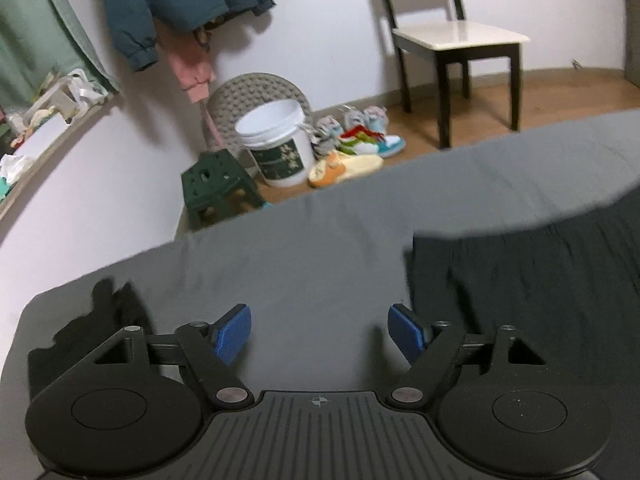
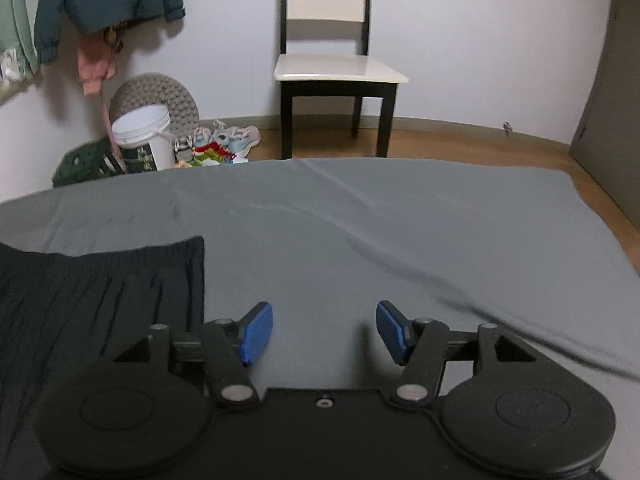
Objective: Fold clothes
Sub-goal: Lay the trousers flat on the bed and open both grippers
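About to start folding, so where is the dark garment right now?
The dark garment lies flat on the grey sheet, between the open claws: right side of the left wrist view, left side of the right.

**A plain room with a cluttered corner**

White walls meet a wooden floor [image 2: 460, 140] along a pale skirting board. A chair [image 2: 332, 68] with a cream seat and dark legs stands against the far wall. In the left corner a teal jacket [image 1: 176, 4] hangs above a pink garment [image 1: 192, 68]. Below sit a white bucket [image 1: 280, 140], a dark green stool [image 1: 216, 188], a round studded mat [image 1: 256, 92] and several shoes [image 1: 352, 140]. A grey sheet [image 2: 360, 220] covers the bed in front.
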A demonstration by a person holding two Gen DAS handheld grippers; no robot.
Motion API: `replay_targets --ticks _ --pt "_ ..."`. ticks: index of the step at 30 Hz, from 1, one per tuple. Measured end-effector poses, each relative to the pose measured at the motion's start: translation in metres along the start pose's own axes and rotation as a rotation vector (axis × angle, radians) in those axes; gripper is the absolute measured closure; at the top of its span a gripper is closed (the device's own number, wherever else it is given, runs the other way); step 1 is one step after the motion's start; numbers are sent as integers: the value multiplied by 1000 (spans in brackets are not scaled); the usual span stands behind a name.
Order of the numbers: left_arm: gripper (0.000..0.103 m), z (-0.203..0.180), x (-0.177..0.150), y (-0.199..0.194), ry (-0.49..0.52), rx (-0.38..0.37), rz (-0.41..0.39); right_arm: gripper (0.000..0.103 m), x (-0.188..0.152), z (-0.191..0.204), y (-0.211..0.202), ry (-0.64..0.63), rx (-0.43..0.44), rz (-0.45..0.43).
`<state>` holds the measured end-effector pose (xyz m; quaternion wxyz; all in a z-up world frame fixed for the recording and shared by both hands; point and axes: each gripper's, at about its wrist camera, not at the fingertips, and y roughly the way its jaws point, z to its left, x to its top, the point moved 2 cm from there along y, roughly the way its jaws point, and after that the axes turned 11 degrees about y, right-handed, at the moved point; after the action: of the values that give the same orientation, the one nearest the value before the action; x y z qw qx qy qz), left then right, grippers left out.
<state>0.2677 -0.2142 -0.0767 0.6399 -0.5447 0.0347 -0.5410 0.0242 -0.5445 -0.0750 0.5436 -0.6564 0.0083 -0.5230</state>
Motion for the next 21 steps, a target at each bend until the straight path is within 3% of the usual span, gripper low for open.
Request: replay_targets --ticks 3,8,10,15,16,18,21 --pt "27 5 -30 -31 27 -52 6 46 -15 -19 -37 24 50 -2" --pt "27 -1 -85 -88 -18 -250 57 45 -55 -23 -104 51 164 -20" --pt "27 -8 -103 -109 -53 -359 77 45 -74 -14 -127 65 218 -29" --pt "27 -18 -141 -136 -225 -524 115 44 -116 15 -161 111 305 -29" --pt "28 -21 -146 -137 -237 -537 121 44 -123 19 -165 129 323 -27" --pt "39 -27 -153 -137 -215 -507 139 43 -135 27 -172 155 357 -21" --pt "49 -35 -165 -133 -247 -449 162 43 -146 37 -177 104 366 -24"
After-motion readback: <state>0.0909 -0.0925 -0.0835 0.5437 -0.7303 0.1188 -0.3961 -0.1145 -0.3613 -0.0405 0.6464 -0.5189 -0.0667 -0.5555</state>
